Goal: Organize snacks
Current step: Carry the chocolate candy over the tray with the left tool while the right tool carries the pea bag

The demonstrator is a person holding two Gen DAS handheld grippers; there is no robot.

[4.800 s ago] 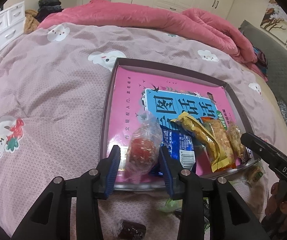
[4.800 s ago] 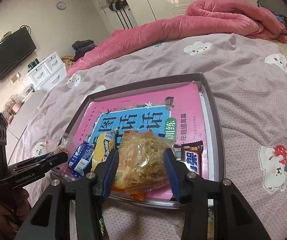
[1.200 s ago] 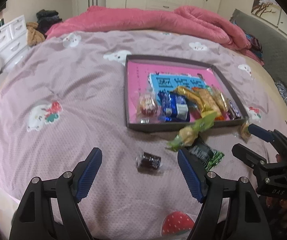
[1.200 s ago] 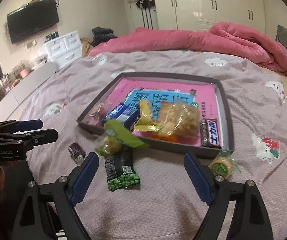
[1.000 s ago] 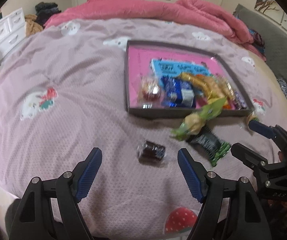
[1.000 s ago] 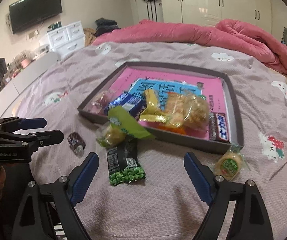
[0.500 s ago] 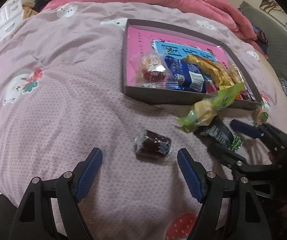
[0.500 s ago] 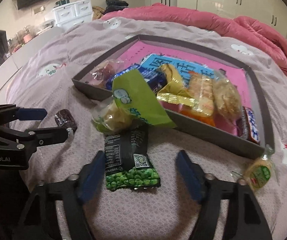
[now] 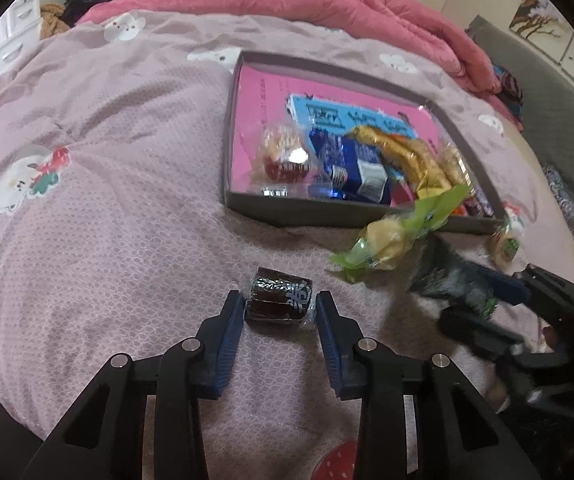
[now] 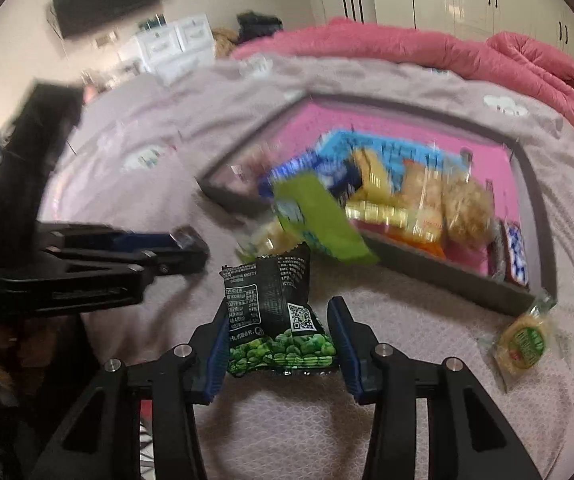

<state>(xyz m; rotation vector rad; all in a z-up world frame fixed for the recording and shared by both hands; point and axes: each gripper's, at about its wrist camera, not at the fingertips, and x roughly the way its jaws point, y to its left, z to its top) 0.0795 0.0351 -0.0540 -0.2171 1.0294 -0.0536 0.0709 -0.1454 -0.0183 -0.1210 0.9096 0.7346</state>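
From the left wrist, a dark candy (image 9: 280, 296) on the bed (image 9: 107, 184) is being pinched by the left claw (image 9: 280, 312), near the tray (image 9: 247, 200). From the right wrist, a pea packet (image 10: 277, 316) is being gripped by the right claw (image 10: 279, 334), its top leaning toward the tray (image 10: 427, 268).

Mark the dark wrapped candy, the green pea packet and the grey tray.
dark wrapped candy (image 9: 279, 296): left wrist view, wrapper top.
green pea packet (image 10: 277, 312): right wrist view, printed back panel.
grey tray (image 9: 307, 210): left wrist view, near wall.

Right view blurs the tray (image 10: 439, 268) snacks.
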